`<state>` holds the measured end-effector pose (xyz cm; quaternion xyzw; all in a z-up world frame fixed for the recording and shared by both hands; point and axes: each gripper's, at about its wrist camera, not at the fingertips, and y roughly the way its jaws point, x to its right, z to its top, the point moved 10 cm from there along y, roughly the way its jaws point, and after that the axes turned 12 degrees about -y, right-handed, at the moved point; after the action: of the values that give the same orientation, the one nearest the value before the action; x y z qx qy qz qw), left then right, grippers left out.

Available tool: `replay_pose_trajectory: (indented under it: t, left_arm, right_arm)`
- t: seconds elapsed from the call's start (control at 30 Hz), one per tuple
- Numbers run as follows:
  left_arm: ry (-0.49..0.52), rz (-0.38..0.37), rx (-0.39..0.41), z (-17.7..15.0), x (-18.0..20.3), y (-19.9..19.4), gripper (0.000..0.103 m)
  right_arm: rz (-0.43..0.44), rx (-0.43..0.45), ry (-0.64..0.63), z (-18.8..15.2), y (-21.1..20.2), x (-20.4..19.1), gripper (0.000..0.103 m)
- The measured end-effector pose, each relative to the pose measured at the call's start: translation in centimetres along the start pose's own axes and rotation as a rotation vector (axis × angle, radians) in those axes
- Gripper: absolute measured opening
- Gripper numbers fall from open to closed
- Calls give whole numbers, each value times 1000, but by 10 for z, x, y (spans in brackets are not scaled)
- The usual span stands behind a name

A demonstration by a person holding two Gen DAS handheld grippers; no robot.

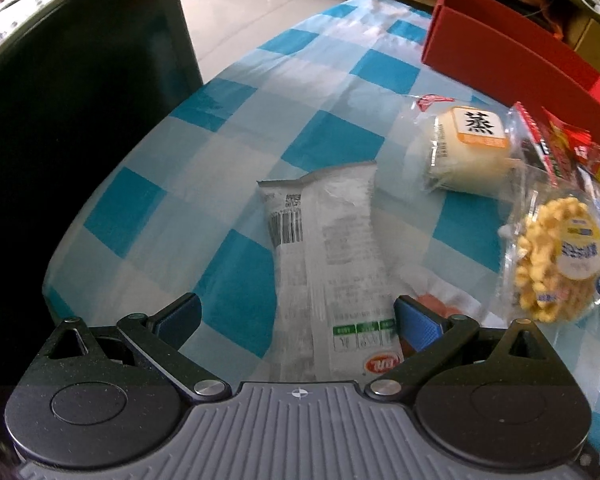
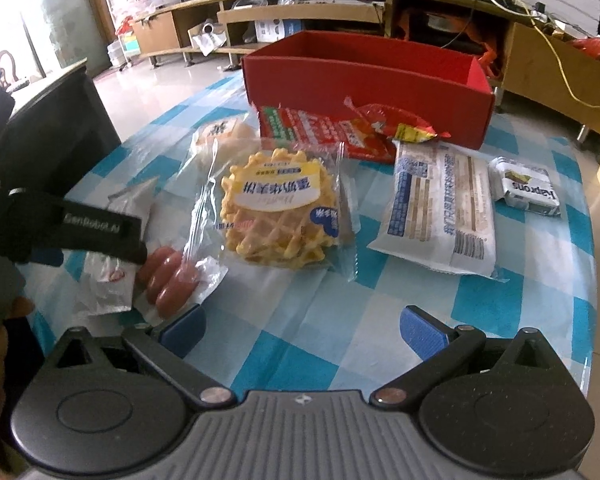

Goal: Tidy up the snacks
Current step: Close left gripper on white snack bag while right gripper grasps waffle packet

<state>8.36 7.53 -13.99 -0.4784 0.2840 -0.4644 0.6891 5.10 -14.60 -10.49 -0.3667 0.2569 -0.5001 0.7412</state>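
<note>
A long white snack packet [image 1: 328,248] lies back side up on the checked tablecloth. My left gripper [image 1: 298,320] is open and low over it, with the packet's near end between its blue fingers. In the right wrist view one of the left gripper's black fingers [image 2: 100,232] reaches over that same white packet [image 2: 108,280], beside a pack of pink sausages [image 2: 170,280]. My right gripper [image 2: 304,328] is open over bare cloth with nothing between its fingers. An open red box [image 2: 364,80] stands at the back of the table.
In front of the box lie a wrapped waffle [image 2: 280,212], a steamed cake [image 2: 220,132], flat red packets [image 2: 324,128], a long blue-and-white packet [image 2: 440,208] and a small white pack [image 2: 528,188]. A dark cabinet [image 1: 80,120] stands off the table's left edge.
</note>
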Motion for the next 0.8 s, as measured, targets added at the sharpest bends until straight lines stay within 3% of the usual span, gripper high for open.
replay_pose_trajectory:
  t: [0.13,0.27,0.43,0.63,0.7,0.77,0.8]
  left_arm:
    - [-49,-36,-39,-4,-9,5,91]
    - [-32,-26,-26,-2,-14,-2,70]
    - [-8,-47,-21,-4,-16,-8,59]
    - [33,-58,-16,-9,-13,-7,61]
    - [46,-56,-15,-10,-12,-7,68]
    - [42,-44,-42,-15,-15,-3,85]
    - [35,-54,-49,-17,-16,-2,86]
  right_arm:
    - [0,-35,-21,-5,10,-2,103]
    - [-6,-60,-46,-10,18,-5,103]
    - [-23,-88,-75,-18,29,-5,103]
    - [-48,-70,-105,-21,33,-6,103]
    - [-37,-77,-114,-20,34,-6,103]
    - [-26,-98,-116,-18,32,-5,100]
    - [-31,-95,-99,-16,29,-2,99]
